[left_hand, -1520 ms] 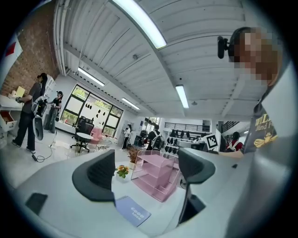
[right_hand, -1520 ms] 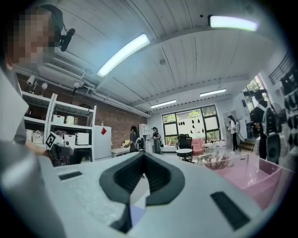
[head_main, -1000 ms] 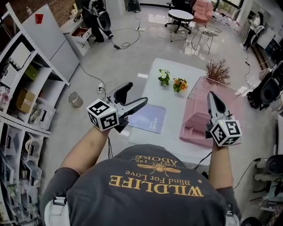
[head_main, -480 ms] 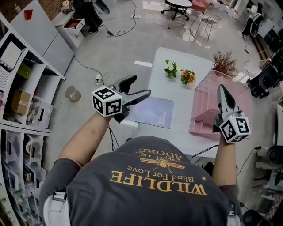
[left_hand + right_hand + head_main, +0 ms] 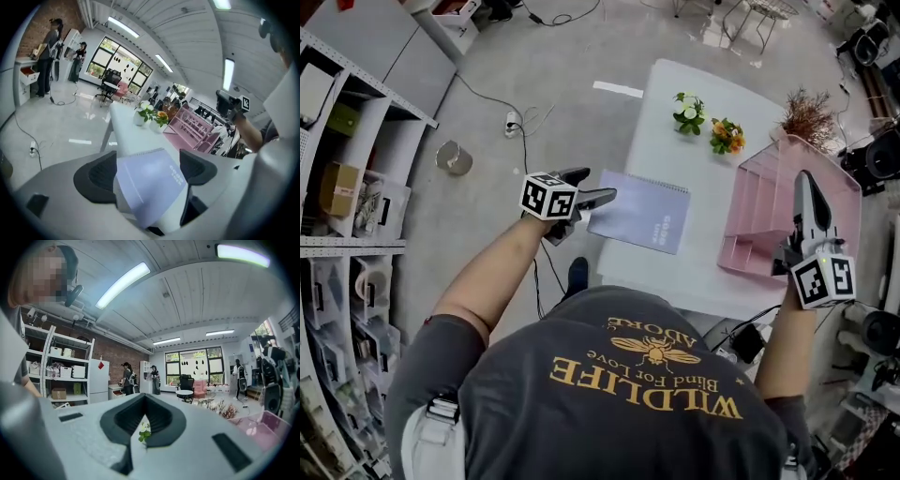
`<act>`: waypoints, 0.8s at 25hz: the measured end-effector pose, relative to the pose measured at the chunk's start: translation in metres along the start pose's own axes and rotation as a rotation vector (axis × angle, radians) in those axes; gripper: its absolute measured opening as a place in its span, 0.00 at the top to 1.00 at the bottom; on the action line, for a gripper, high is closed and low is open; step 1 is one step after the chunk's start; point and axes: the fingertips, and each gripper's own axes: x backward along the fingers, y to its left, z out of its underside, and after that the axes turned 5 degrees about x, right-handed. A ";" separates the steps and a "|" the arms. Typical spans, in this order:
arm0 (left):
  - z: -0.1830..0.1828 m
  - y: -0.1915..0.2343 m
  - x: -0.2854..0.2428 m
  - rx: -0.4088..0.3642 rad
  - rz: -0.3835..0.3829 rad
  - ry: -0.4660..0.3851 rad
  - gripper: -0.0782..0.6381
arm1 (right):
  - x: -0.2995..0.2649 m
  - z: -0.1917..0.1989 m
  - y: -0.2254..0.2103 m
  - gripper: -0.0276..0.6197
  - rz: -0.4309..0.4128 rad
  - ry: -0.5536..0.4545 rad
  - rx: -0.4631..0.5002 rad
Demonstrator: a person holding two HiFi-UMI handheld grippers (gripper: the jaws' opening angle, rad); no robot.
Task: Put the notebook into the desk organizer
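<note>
The lavender spiral notebook (image 5: 640, 214) lies flat on the white table (image 5: 675, 272), left of the pink desk organizer (image 5: 787, 211). My left gripper (image 5: 600, 184) is open, with its tips at the notebook's left edge. In the left gripper view the notebook (image 5: 150, 180) shows between the wide-apart pads of the left gripper (image 5: 147, 171), and the organizer (image 5: 194, 131) stands behind it. My right gripper (image 5: 807, 180) is shut on nothing and hovers over the organizer's right side. In the right gripper view the right gripper (image 5: 143, 427) has its pads together.
Two small flower pots (image 5: 689, 111) (image 5: 727, 136) and a dried plant (image 5: 809, 117) stand at the table's far end. Metal shelving (image 5: 347, 187) lines the left. A cable and power strip (image 5: 514, 122) lie on the floor. Black equipment (image 5: 881, 155) sits right of the table.
The left gripper has moved down and in toward the notebook's left edge. The right gripper has shifted a little to the right over the organizer. The head view has tilted further down.
</note>
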 end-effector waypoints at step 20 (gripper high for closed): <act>0.106 0.052 -0.081 0.272 0.067 0.378 0.49 | -0.030 0.015 -0.052 0.96 0.084 0.015 -0.018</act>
